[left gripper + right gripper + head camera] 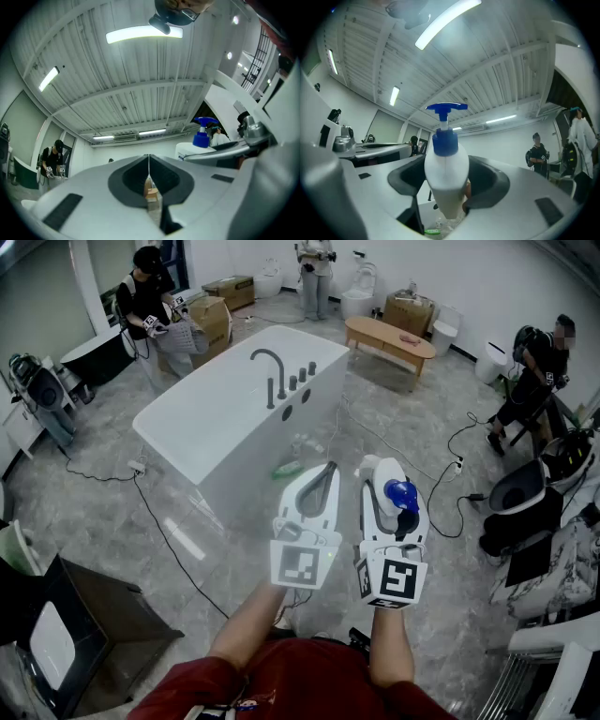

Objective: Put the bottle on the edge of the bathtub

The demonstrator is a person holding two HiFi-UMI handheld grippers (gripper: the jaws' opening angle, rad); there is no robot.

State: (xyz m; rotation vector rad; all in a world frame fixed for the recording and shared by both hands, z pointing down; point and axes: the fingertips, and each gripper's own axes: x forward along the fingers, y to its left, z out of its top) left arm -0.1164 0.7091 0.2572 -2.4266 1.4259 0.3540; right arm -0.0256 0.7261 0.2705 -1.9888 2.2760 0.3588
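A white pump bottle (pixel 446 164) with a blue dispenser head sits clamped by its body in the wide-set jaws of the right gripper (pixel 447 187), in the air near the white bathtub (pixel 244 474). The left gripper (pixel 149 161) has its jaws pressed together, holding nothing.

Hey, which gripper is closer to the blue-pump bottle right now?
Right. The right gripper has its jaws closed on the bottle, holding it. The left gripper, jaws shut and empty, sits beside it on the bottle's left, apart from it.
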